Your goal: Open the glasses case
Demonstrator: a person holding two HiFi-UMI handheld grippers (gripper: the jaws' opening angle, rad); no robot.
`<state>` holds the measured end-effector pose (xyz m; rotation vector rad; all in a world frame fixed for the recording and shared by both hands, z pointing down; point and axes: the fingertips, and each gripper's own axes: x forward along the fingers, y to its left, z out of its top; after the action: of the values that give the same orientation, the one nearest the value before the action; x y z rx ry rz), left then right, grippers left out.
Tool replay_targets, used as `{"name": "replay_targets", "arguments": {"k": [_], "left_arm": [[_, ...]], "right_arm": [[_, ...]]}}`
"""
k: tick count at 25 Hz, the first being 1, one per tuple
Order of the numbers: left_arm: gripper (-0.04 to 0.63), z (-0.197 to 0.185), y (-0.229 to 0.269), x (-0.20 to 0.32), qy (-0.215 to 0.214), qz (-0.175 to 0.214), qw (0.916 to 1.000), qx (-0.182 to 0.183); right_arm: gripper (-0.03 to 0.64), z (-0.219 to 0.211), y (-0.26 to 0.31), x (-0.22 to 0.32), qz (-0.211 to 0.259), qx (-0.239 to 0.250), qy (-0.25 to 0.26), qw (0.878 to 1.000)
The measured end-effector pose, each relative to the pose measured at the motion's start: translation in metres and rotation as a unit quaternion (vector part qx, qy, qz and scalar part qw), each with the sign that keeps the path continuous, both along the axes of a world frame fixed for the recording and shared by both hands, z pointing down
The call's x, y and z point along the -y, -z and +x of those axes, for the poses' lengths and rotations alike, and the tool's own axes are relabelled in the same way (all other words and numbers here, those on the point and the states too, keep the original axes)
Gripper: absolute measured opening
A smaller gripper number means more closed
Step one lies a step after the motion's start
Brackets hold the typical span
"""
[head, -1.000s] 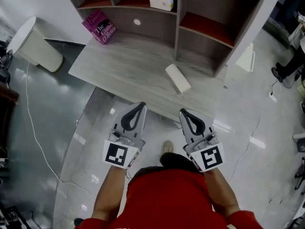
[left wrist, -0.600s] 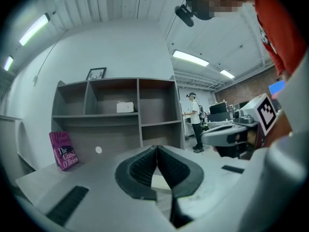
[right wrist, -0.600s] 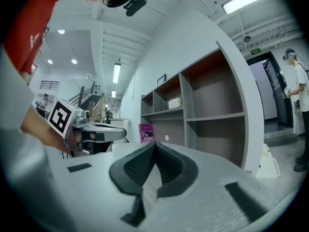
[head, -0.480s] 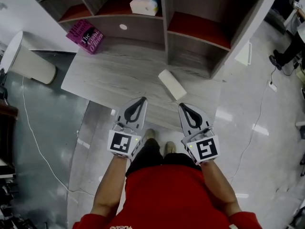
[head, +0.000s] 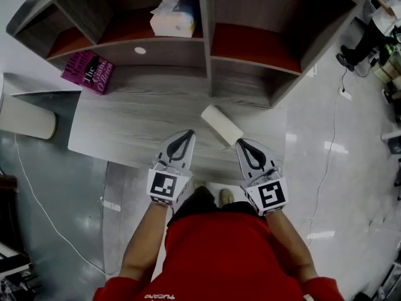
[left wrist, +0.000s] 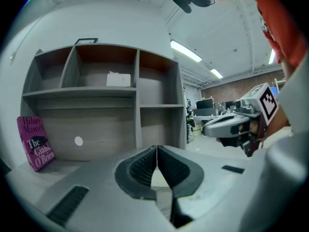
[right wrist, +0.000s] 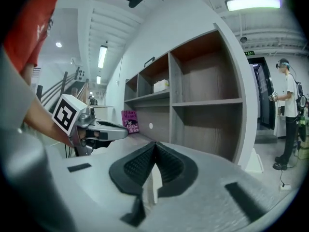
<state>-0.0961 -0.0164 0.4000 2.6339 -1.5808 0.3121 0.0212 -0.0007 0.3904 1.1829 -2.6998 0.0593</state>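
Observation:
A white oblong glasses case (head: 221,125) lies closed and slanted on the grey wooden desk (head: 138,121), near its front edge. My left gripper (head: 188,133) is shut and empty. Its tip hangs over the desk's front edge, just left of the case. My right gripper (head: 240,143) is shut and empty too, with its tip just right of the case's near end. Neither touches the case. In the left gripper view the shut jaws (left wrist: 157,148) point at the shelf unit. The right gripper view shows its shut jaws (right wrist: 154,144) the same way.
A shelf unit (head: 207,49) stands on the back of the desk. A tissue box (head: 172,16) sits on a shelf and a pink book (head: 88,71) leans at the desk's left. A white bin (head: 28,118) stands left of the desk. A person (right wrist: 289,115) stands far right.
Both grippers have moved forward and lower, from over the floor to the desk's front edge, one on each side of the case. They stayed shut.

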Motion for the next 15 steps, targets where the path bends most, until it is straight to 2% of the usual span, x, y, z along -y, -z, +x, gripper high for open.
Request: {"name": "replay_targets", "arguments": {"k": [3,9,15], "left_arm": [[0.009,-0.008,-0.017,0.018,-0.02,-0.004,0.9998,0.006],[0.011,-0.014,-0.045,0.043,-0.074,-0.047,0.9961,0.011],[0.034,-0.013,-0.074,0.057,-0.125,-0.09,0.9877,0.029]], "right_arm": [[0.005,-0.002,-0.013,0.011,-0.012,-0.014,-0.024,1.0],[0.006,-0.011,-0.032,0.024,-0.028,-0.045,-0.06,0.997],[0.057,-0.019,-0.054,0.031,-0.056,-0.076,-0.076,0.993]]}}
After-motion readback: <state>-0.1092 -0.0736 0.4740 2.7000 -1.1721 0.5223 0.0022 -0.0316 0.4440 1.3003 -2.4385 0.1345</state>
